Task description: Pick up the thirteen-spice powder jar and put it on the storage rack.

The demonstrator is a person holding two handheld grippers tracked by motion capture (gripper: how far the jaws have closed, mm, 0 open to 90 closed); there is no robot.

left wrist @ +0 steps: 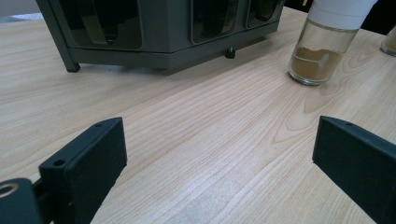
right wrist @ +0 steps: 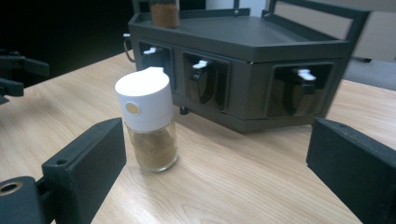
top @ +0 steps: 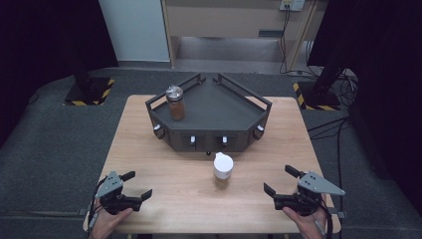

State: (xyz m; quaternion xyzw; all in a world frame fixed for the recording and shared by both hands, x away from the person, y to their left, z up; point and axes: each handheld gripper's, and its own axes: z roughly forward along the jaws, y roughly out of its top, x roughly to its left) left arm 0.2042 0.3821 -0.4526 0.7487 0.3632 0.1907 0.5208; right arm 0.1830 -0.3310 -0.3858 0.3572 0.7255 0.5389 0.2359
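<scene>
High view: seen from above, left gripper (top: 137,185) and right gripper (top: 281,180) rested low at the near edge of the wooden table (top: 149,149), one to each side, both with jaws held wide apart and nothing between them, probably as a ready posture before a reach. Stood between the two tools and a little ahead of them, well apart from both, the white-capped spice jar (top: 223,167), upright, just in front of the dark corner rack (top: 214,107). Placed there, most likely, so that either tool could approach it without crossing the other. In the right gripper view, found ahead of the left jaw and beyond it, not yet between the jaws, the same spice jar (right wrist: 148,126), brown powder filling its lower part. In the left gripper view, appeared far ahead and toward the right jaw side (left wrist: 327,44). Kept already on the rack's top shelf, at its far left corner, a second jar with metal lid (top: 175,102), perhaps showing where the first one belonged.
</scene>
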